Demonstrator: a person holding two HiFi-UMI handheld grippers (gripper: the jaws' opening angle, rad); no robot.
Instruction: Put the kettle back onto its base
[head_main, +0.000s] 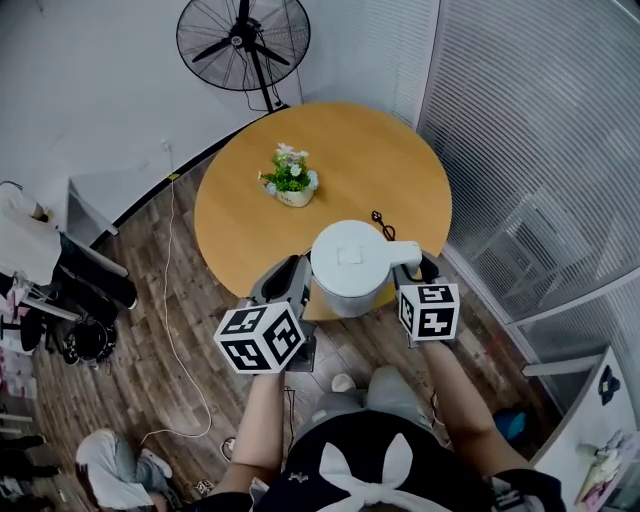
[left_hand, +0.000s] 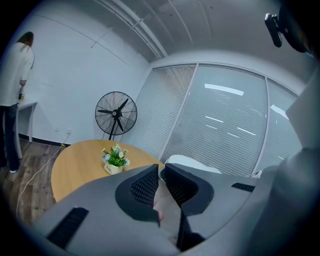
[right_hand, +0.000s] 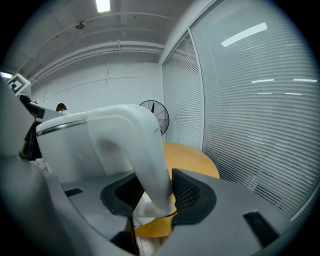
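Right gripper (right_hand: 159, 192), nearest me: jaws pinch the handle (right_hand: 145, 160) of the kettle (head_main: 350, 262), held at the table (head_main: 250, 235) near edge. Left gripper (head_main: 298, 275): jaws pressed together, empty, beside the body. Step: transport. I see no base; locate it, then lower squarely.

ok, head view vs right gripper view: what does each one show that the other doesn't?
Head view only: the potted plant and a small black item on the table, the wooden floor, and the lid of the kettle from above.
Right gripper view only: the right gripper up close, its fingers shut on the kettle's handle, plus a ceiling light.
Both: the white kettle, the round table, the standing fan and the blinds.
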